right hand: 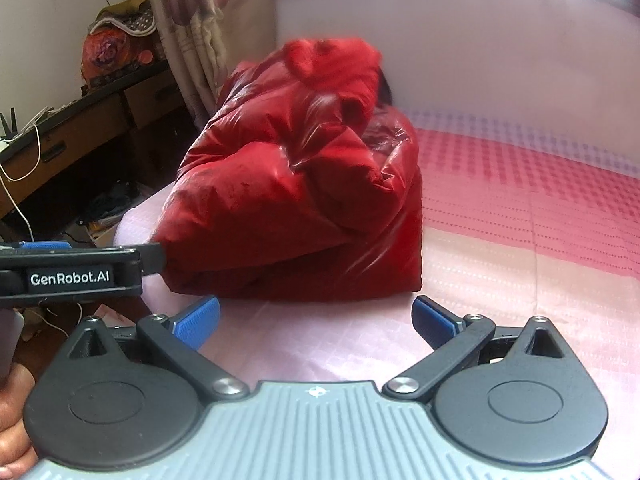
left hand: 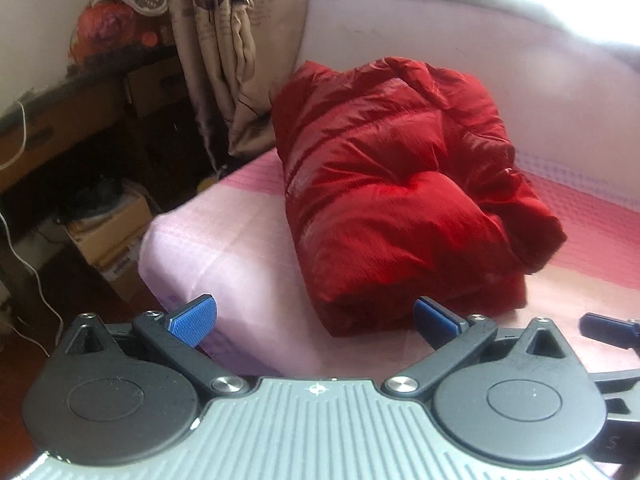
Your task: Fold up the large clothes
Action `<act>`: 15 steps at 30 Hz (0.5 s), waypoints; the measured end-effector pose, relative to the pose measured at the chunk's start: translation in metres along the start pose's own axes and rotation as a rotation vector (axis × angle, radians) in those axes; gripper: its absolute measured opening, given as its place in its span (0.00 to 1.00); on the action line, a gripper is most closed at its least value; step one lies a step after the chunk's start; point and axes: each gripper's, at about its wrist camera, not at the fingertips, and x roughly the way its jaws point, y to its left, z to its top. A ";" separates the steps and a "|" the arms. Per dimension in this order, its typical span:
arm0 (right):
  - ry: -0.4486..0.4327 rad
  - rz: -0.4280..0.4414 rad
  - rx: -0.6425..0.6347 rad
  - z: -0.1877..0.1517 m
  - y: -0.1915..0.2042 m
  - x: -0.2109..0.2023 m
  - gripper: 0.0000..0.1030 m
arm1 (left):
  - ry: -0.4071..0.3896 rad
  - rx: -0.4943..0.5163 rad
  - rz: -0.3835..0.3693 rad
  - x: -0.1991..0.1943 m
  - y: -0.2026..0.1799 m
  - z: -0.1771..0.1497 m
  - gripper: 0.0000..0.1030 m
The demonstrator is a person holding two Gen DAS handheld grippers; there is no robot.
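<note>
Resting folded on the pink bed (left hand: 240, 240), red puffer jacket (left hand: 400, 184), far side hidden, left gripper (left hand: 316, 316) and right gripper (right hand: 316, 316) both spread empty.

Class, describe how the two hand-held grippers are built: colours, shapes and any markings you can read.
The left hand-held gripper and right hand-held gripper match: a ribbed grey body, two black round housings, black linkage arms with silver pins, and textured blue finger pads. The right wrist view shows the left one's black side, labelled "GenRobot.AI" in white. No cables or sleeves show.
</note>
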 end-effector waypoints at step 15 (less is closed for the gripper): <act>0.019 0.004 0.006 -0.006 -0.002 0.001 1.00 | 0.101 -0.017 -0.055 0.007 -0.005 -0.010 1.00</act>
